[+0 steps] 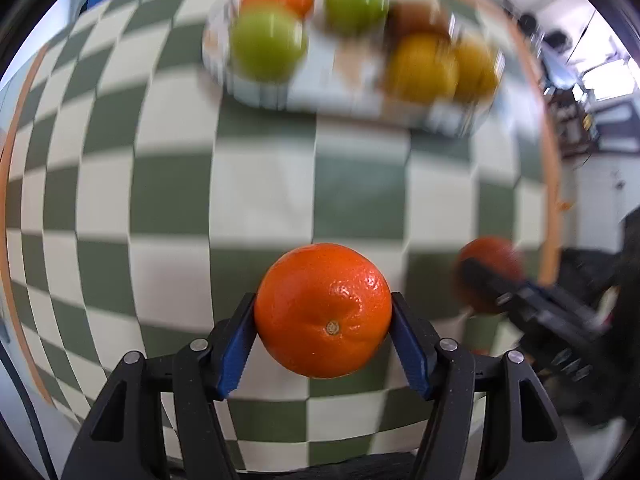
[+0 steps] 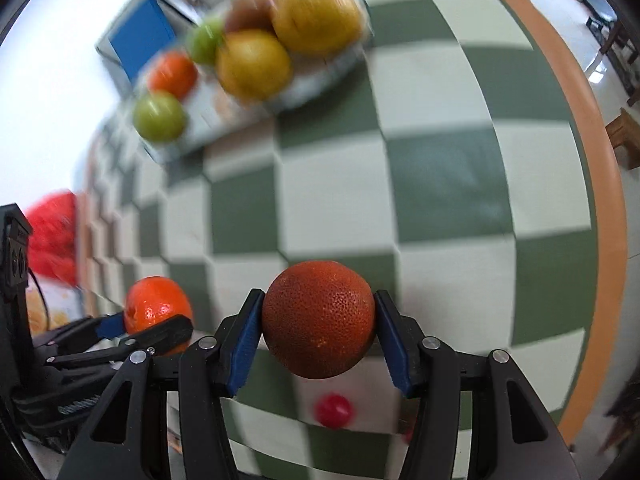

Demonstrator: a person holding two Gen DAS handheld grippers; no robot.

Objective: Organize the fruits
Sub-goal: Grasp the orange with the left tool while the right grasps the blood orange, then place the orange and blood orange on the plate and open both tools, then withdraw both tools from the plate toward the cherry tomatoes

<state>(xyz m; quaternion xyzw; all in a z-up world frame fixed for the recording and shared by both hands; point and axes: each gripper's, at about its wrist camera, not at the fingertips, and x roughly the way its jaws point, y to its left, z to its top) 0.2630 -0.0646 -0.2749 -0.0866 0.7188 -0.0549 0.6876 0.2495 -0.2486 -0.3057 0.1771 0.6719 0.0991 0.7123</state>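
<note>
Now | L gripper (image 1: 323,314) clamps bright orange (image 1: 323,310) | R gripper (image 2: 319,320) clamps dark orange (image 2: 319,318)

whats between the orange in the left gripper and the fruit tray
Nothing: in the left wrist view only bare green-and-white checkered cloth lies between the bright orange and the tray.

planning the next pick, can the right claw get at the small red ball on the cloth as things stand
Probably not yet: the right claw is shut on a dark orange, so its jaws are full. The red ball itself lies bare on the cloth, with nothing over it.
</note>
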